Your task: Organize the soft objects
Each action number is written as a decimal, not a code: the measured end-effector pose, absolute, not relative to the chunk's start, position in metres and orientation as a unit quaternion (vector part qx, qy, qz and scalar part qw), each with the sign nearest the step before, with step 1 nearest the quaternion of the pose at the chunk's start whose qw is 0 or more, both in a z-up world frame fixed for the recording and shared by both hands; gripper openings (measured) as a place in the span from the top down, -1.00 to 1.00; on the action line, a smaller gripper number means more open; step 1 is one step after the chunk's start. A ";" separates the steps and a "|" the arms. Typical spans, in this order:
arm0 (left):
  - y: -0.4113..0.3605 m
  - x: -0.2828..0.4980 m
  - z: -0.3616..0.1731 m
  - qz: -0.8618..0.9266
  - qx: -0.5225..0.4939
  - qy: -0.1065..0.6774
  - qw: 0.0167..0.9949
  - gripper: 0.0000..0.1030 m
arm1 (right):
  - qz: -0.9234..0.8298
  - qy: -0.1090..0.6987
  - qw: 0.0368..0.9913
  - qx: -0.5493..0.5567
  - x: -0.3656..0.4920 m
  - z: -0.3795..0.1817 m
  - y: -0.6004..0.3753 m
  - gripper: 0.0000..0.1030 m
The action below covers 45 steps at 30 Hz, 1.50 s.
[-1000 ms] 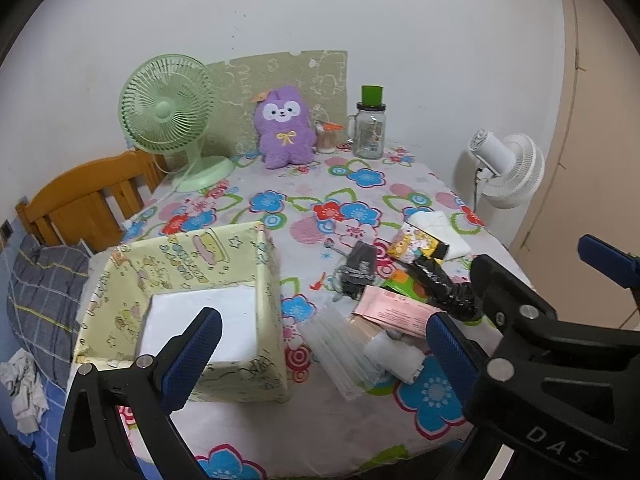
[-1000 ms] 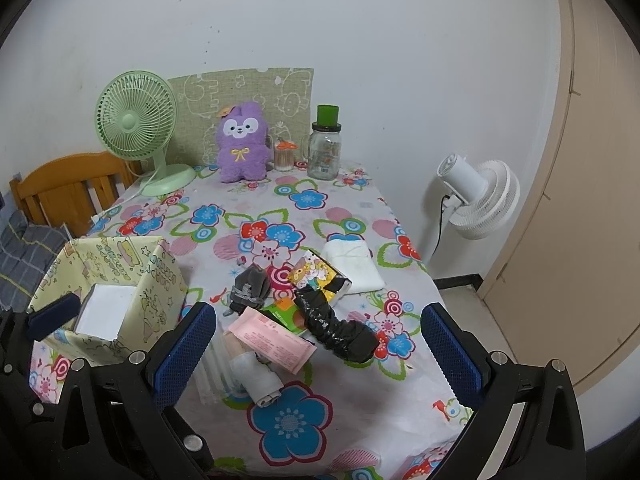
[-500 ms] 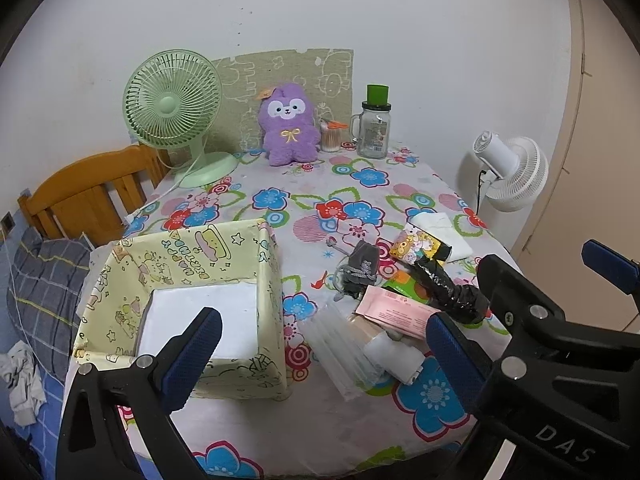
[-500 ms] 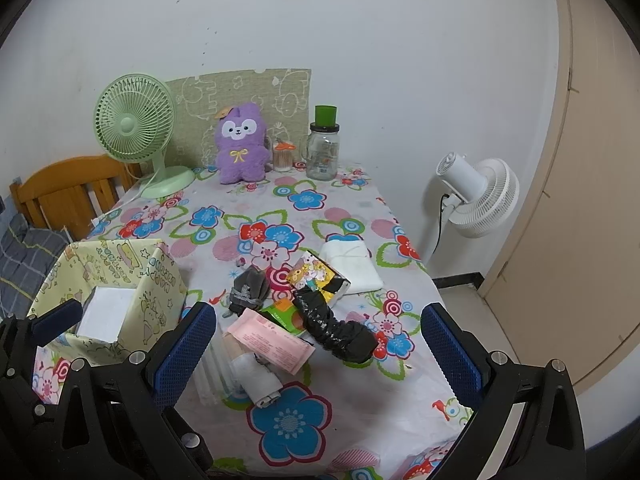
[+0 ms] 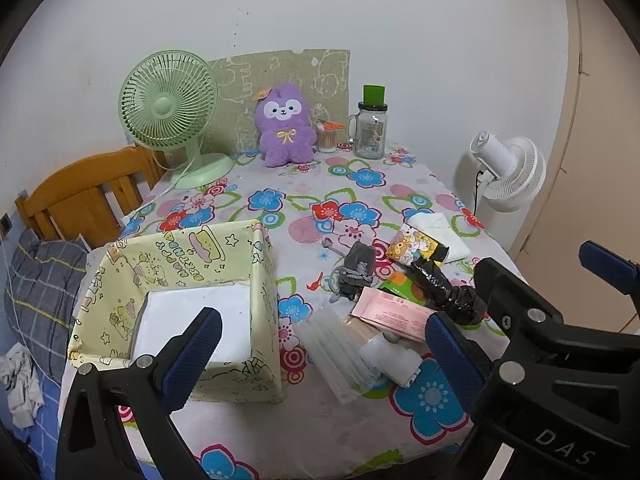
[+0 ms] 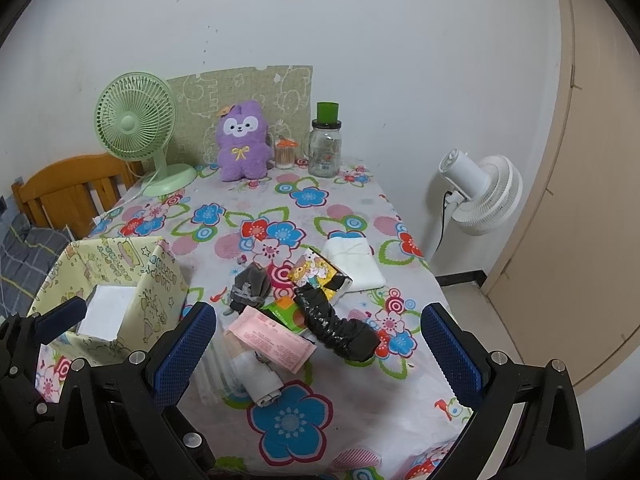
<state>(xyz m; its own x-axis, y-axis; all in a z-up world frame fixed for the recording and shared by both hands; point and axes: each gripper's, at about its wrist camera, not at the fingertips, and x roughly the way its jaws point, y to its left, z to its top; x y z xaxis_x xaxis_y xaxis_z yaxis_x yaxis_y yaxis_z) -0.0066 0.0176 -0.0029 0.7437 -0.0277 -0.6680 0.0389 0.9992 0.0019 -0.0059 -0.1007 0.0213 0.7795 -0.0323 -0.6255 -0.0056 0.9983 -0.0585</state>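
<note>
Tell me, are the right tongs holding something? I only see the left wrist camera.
Observer: No. The right tongs are open, with nothing between them.
Operator: Where does the black bag end? The tongs hide it for me.
Observer: The black bag ends lying on the cloth, beside a small blue flower. No tongs touch it.
</note>
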 end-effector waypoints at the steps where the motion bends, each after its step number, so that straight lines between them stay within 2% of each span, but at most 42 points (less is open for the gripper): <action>1: 0.016 -0.006 -0.004 -0.016 0.009 0.358 0.933 -0.92 | -0.008 0.332 0.943 -0.030 -0.005 0.020 -0.101 -1.00; 20: -0.023 0.009 -0.039 -0.072 -0.009 0.388 0.919 -0.81 | 0.012 0.350 0.936 -0.028 0.012 -0.014 -0.134 -1.00; 45: -0.056 0.066 -0.093 -0.039 0.037 0.438 0.898 -0.81 | 0.031 0.425 0.905 -0.015 0.074 -0.078 -0.157 -0.66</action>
<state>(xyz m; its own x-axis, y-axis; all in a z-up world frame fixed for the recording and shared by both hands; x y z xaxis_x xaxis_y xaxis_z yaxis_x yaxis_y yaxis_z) 0.0663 -0.0555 -0.0929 0.6139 -0.0371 -0.7885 0.1016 0.9943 0.0323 0.0739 -0.1571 -0.0781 0.6374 0.0428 -0.7693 -0.0690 0.9976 -0.0017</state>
